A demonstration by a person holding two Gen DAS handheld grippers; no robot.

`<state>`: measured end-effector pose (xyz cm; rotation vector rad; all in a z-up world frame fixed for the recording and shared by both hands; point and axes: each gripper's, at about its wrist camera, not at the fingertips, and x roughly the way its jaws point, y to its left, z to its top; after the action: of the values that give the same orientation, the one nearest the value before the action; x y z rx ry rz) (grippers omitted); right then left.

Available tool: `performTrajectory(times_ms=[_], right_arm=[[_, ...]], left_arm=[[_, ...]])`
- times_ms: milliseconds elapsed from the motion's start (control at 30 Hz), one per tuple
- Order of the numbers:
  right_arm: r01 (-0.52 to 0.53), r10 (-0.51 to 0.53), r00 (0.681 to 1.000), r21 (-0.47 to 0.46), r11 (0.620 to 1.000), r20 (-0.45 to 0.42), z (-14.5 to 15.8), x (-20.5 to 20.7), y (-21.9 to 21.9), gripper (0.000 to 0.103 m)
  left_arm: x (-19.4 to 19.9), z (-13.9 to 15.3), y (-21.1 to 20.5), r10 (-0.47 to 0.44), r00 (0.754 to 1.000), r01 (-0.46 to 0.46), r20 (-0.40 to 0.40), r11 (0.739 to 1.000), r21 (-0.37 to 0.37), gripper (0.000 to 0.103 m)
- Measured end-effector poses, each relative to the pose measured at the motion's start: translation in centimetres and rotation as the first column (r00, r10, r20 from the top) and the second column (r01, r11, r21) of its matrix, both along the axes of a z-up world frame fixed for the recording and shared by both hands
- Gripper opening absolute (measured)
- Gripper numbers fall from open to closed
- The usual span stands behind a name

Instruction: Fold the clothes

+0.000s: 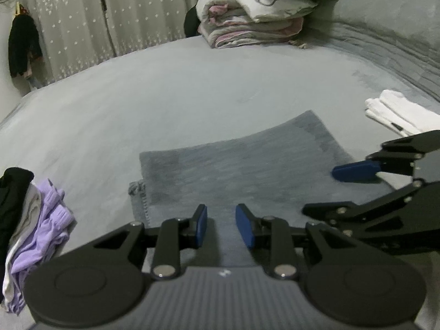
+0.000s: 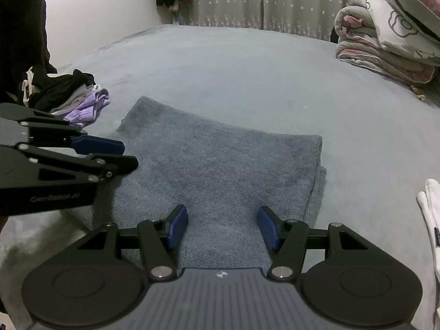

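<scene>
A grey knit garment (image 1: 242, 170) lies folded into a flat rectangle on the grey bed; it also shows in the right wrist view (image 2: 220, 170). My left gripper (image 1: 221, 224) hovers over its near edge, jaws open and empty. My right gripper (image 2: 222, 227) hovers over the near right part of the garment, jaws open wide and empty. The right gripper (image 1: 354, 189) shows at the right of the left wrist view, and the left gripper (image 2: 121, 155) shows at the left of the right wrist view.
A heap of unfolded clothes, lilac, white and black (image 1: 33, 220) (image 2: 79, 101), lies left of the garment. A folded white garment (image 1: 398, 112) (image 2: 431, 214) lies to the right. Stacked quilts and pillows (image 1: 253, 19) (image 2: 390, 35) sit at the far side, by the curtain (image 1: 96, 19).
</scene>
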<state>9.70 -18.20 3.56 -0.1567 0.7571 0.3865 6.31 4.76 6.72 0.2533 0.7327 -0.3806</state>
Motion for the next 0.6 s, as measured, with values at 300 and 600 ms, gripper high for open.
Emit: performTrajectory(times_ms=[300, 600], right_arm=[[-0.005, 0.005, 1.0, -0.013, 1.0, 0.003, 0.0, -0.1, 0.2, 0.059], [-0.049, 0.049, 0.999, 0.016, 0.999, -0.003, 1.0, -1.1, -0.5, 0.058]], left_arm=[[0.5, -1.1, 0.0, 0.02, 0.998, -0.021, -0.057, 1.0, -0.016, 0.031], [0.5, -1.3, 0.2, 0.013, 0.998, -0.015, -0.059, 1.0, -0.02, 0.032]])
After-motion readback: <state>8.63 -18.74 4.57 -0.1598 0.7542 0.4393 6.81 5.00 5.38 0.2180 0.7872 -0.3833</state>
